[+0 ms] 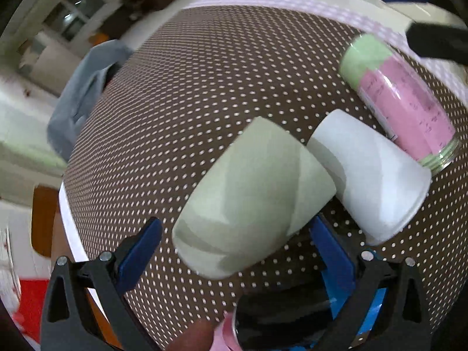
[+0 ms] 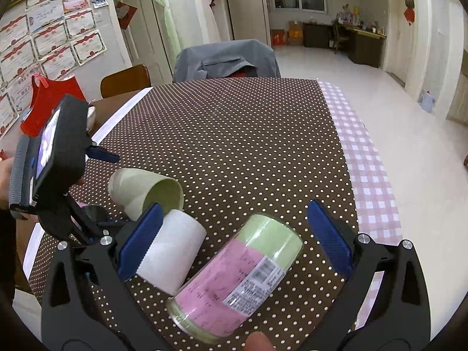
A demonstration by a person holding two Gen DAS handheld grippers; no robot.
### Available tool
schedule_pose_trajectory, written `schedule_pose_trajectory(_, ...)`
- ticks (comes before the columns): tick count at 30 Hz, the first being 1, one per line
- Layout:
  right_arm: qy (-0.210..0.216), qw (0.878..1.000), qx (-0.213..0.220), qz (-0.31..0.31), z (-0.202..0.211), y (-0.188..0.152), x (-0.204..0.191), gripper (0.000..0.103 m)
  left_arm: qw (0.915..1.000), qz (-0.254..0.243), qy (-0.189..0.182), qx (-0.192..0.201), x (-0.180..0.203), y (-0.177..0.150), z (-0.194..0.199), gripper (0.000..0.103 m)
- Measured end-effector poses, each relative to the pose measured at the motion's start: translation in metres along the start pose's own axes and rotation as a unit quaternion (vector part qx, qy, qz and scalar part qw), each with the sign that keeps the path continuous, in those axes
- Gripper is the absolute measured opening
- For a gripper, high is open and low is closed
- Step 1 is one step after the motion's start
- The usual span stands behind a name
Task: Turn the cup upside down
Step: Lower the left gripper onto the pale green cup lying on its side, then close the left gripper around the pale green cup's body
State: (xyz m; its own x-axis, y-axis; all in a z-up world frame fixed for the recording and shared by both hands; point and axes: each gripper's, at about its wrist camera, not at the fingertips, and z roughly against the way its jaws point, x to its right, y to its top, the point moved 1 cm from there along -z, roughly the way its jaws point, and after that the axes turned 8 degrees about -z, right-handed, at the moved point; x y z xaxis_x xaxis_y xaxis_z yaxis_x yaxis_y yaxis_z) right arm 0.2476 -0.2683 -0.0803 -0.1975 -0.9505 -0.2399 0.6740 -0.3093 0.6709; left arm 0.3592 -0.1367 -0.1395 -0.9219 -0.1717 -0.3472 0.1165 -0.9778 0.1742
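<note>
While the left gripper [image 1: 234, 245] is gaping wide around the tilted green cup [image 1: 251, 201] — not visibly clamping it — the right gripper [image 2: 234, 234] is hanging wide open, empty, the white cup [image 2: 172, 251] at its nine o'clock.

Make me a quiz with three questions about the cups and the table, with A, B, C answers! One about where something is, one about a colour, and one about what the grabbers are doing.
1. Where is the white cup?
A. Between the green cup and the pink jar
B. On the chair
C. On the floor

2. What colour is the spotted tablecloth?
A. Yellow
B. Brown
C. Blue

3. How is the right gripper?
A. Shut on the white cup
B. Shut on the jar
C. Open

Answers:
1. A: it lies on the cloth with the green cup on one side and the pink jar on the other.
2. B: brown with white dots.
3. C: its blue fingers stand wide apart, clamping nothing. The left gripper is open too.
</note>
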Motion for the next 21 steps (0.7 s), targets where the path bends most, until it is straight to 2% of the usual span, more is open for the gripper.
schedule_pose_trajectory(2, -0.001, 1.000, -0.003, -0.006, -0.003, 0.001, 0.004, 0.097, 0.9997, -0.018, -0.017, -0.007, 0.002, 0.005, -0.007, 0.099)
schedule_pose_trajectory(9, -0.001, 1.000, -0.009, -0.018, -0.008, 0.001, 0.012, 0.097, 0.9989, -0.012, -0.044, -0.014, -0.012, 0.018, -0.020, 0.099)
schedule_pose_trajectory(14, 0.003, 1.000, -0.012, -0.022, -0.011, 0.002, 0.014, 0.097, 0.9980, 0.027, -0.054, -0.016, -0.034, 0.019, -0.031, 0.086)
schedule_pose_trajectory(21, 0.008, 1.000, -0.010, -0.020, -0.006, -0.005, 0.009, 0.097, 0.9952, 0.083, -0.049, -0.016, -0.051, 0.010, -0.030, 0.080)
